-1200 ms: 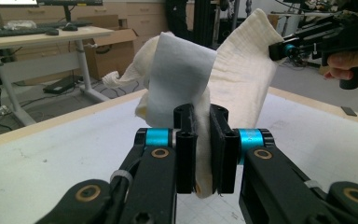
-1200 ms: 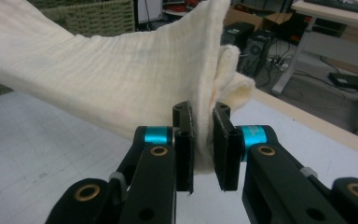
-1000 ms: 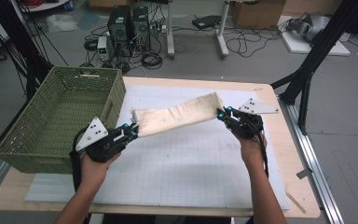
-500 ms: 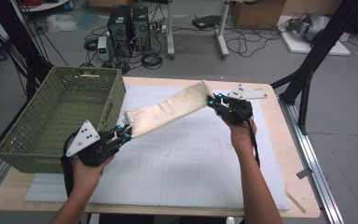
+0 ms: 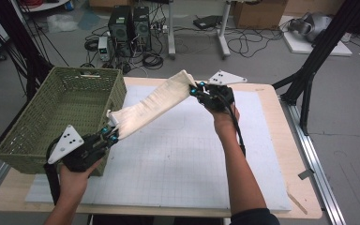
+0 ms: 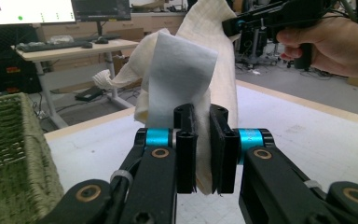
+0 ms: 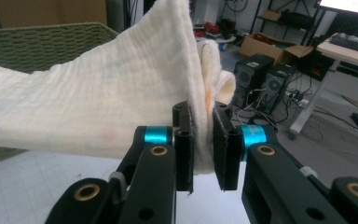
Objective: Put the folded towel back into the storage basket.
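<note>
Jaws of left gripper [image 5: 111, 135] and right gripper [image 5: 197, 89] are clamped on opposite ends of cream woven cloth [image 5: 152, 103], stretched lengthwise beside green wicker basket [image 5: 33, 140], left end nearer it.

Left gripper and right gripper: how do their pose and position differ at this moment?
The left gripper sits near the table's front, beside the green basket; the right gripper is farther back, toward the table's middle. The left holds the cream cloth at its lower end; the right holds the higher end, so the cloth slopes upward to it. Both are shut on the cloth, which spans between them above the table.
</note>
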`<state>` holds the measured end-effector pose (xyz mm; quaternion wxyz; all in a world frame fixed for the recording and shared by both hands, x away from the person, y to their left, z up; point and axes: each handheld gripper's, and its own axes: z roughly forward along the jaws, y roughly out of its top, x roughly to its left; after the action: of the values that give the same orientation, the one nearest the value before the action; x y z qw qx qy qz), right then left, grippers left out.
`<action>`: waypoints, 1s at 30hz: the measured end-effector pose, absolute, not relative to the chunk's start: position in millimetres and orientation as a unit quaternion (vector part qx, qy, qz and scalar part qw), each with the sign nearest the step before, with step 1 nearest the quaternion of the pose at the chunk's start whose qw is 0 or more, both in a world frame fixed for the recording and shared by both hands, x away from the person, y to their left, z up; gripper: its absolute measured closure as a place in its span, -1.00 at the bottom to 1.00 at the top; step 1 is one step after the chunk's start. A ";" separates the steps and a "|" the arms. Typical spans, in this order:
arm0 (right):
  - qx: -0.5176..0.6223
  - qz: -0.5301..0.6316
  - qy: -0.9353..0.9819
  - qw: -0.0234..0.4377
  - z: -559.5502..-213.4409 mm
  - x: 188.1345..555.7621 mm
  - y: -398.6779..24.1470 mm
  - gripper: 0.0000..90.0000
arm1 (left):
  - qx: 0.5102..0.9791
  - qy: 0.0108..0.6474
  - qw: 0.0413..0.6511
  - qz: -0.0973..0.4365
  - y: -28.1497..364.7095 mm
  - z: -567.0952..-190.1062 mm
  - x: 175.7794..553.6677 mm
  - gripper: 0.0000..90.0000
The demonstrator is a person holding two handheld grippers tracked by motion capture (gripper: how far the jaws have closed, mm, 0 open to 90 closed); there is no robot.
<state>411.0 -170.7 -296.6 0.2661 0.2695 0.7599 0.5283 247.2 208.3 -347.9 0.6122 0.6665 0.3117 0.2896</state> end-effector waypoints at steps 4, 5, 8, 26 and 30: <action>0.261 0.535 0.758 0.265 -292.3 419.1 -154.9 0.79 | 0.662 0.317 0.611 0.297 216.2 -346.8 243.7 0.83; 0.262 0.535 0.759 0.264 -291.6 421.2 -150.8 0.79 | 0.660 0.319 0.611 0.299 218.0 -346.7 242.9 0.83; 0.255 0.535 0.762 0.263 -289.5 428.4 -138.2 0.79 | 0.657 0.324 0.610 0.302 223.6 -346.4 241.1 0.83; 0.235 0.542 0.770 0.241 -287.5 462.2 -67.2 0.79 | 0.636 0.351 0.604 0.329 254.4 -343.1 228.7 0.83; 0.228 0.545 0.770 0.241 -287.4 466.4 -48.4 0.79 | 0.632 0.358 0.599 0.336 262.9 -343.5 225.4 0.83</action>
<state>466.4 -48.4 -287.4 0.2412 0.2280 0.7699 0.5450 225.4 262.9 -343.5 0.5992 0.6322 0.3579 0.3364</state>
